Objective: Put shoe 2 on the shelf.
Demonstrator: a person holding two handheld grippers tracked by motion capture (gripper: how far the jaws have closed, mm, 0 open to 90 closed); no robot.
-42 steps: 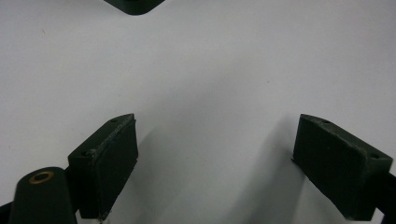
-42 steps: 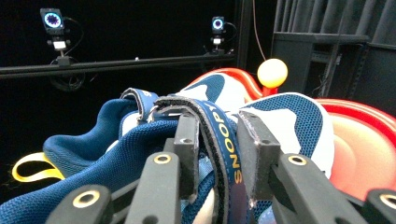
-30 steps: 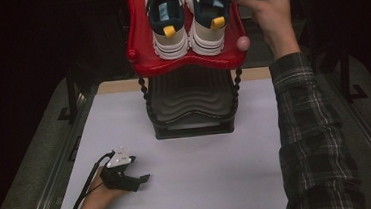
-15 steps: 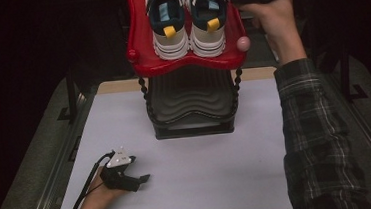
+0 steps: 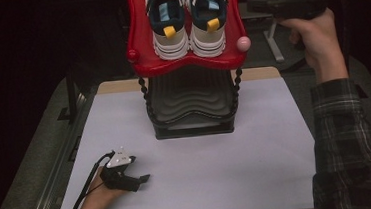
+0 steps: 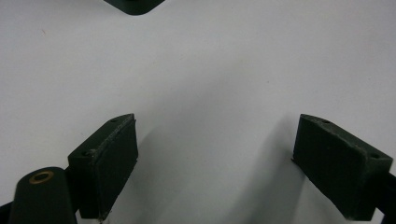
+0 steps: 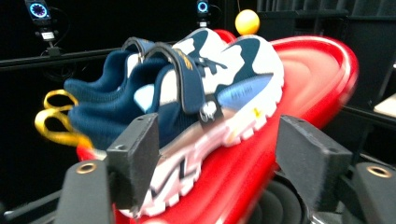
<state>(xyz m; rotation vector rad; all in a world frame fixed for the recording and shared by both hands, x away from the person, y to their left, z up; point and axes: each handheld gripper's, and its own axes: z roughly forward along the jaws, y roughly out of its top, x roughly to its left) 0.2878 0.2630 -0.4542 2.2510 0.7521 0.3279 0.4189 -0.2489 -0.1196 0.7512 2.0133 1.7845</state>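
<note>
While the right gripper [image 7: 217, 158] fingers stand spread, the shoes [image 7: 177, 107] sit beyond them, untouched

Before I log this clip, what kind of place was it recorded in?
Probably a lab or recording studio, not a home: a white table ringed by darkness, ring-lit cameras on a black rail behind, and a pair of sneakers staged on a red shelf.

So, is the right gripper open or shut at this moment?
Open. In the right gripper view the right gripper shows its two black jaws wide apart, holding nothing, with the navy and white shoes on the red tray beyond.
</note>
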